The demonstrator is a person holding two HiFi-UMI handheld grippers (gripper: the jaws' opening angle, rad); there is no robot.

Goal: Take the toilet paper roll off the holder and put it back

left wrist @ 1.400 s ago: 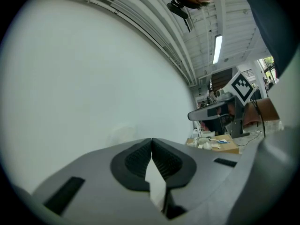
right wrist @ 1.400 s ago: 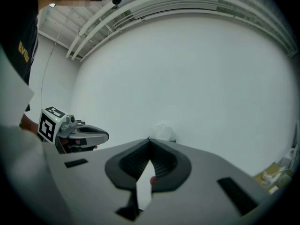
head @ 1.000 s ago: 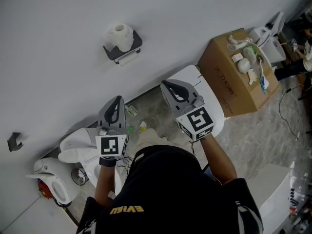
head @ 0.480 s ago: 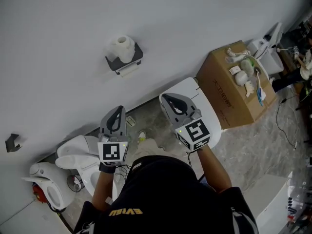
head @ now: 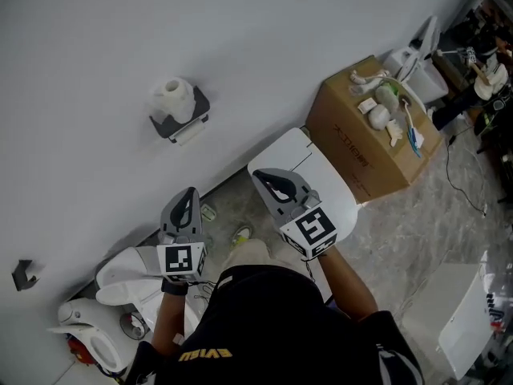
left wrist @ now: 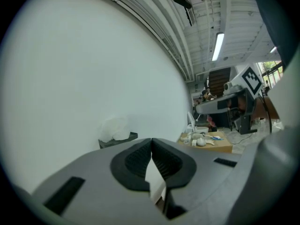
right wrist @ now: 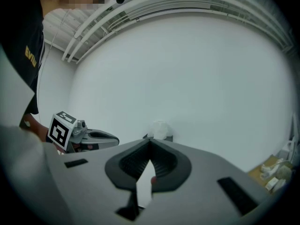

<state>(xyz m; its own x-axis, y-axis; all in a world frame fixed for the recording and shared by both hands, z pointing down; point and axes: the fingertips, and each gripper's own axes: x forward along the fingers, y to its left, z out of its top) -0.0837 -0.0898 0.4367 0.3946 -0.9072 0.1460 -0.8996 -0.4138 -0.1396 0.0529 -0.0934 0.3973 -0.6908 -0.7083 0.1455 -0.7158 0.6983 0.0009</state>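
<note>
1. Currently, the left hand-held gripper (head: 190, 192) and the right hand-held gripper (head: 260, 175) are both clenched, with nothing between their jaws.
2. Well apart from both, the toilet paper roll (head: 173, 95) sits on its holder (head: 189, 123) on the wall (head: 264, 30).

The toilet paper roll (head: 173, 96) sits on its grey wall holder (head: 186, 121). The left gripper (head: 191, 192) and right gripper (head: 260, 176) hang well below it, jaws seemingly together. A cardboard box (head: 353, 147) stands at the right.
</note>
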